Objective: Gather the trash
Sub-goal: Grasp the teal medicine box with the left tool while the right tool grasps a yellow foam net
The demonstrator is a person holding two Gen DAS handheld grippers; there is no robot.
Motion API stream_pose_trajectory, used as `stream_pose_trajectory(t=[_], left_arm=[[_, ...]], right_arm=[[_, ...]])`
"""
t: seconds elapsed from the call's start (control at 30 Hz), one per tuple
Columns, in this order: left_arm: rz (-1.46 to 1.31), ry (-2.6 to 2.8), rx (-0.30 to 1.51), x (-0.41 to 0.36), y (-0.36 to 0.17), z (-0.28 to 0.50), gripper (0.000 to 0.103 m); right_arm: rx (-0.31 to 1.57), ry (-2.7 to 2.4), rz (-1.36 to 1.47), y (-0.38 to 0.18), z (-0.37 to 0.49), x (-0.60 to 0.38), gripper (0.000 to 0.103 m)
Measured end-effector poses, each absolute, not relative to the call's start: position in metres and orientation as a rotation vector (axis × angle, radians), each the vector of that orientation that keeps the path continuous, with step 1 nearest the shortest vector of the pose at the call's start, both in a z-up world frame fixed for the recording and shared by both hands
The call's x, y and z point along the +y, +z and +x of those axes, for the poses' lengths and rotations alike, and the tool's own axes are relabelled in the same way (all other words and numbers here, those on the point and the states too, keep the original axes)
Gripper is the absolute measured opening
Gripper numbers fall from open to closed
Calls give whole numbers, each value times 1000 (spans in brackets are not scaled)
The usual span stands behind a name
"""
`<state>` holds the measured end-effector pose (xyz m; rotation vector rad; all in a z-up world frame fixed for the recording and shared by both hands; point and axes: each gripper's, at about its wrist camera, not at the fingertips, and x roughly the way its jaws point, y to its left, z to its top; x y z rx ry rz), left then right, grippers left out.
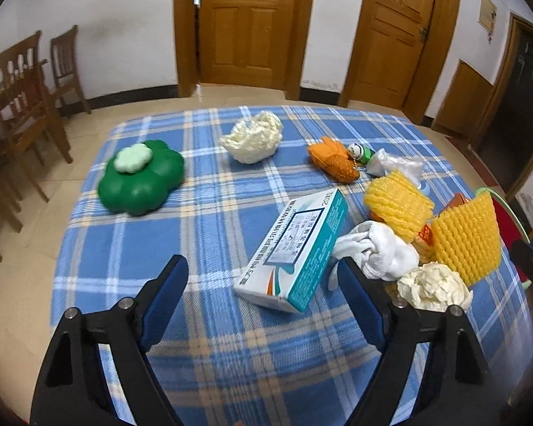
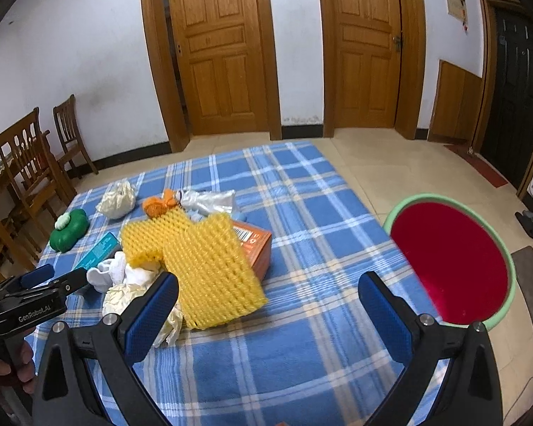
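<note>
Both grippers, left (image 1: pixel 263 277) and right (image 2: pixel 268 291), hover with fingers spread and empty over the trash-strewn tabletop (image 2: pixel 302 355); likely next, the right pinches the yellow foam net (image 2: pixel 209 273) at ten o'clock, basin (image 2: pixel 447 259) at two

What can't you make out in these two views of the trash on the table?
- Orange box: mostly hidden by yellow foam net in both views.
- Bin: near rim hidden by right gripper; the left view shows only a sliver.
- Teal box: print too blurred to read.
- Small bottle: label too small.
</note>
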<state>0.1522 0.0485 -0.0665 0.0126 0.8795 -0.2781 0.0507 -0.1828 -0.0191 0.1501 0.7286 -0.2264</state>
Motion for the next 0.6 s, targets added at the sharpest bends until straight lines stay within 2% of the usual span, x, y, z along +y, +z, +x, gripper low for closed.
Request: stream_pose_trajectory(t=[0.17,0.23,0.43,0.5,0.53,0.6], left_arm=[[-52,-366,951,52,-83,171,75],[-61,-372,963,53,-88,176,69],[-103,-409,942,60,-89,177,53],[-122,-424,941,62,-89,176,41],[-136,-432,940,64,-88,176,38],[-150,-442,934,66,-87,174,29]], right_arm=[[749,-213,144,-29,66,-178,103],[756,-201,152,-33,70,-177,99],[797,-177,166,-43,77,-176,75],[811,-163,169,-45,77,-175,64],[818,-158,171,-47,77,-175,62],[824,-145,183,-48,76,-175,49]])
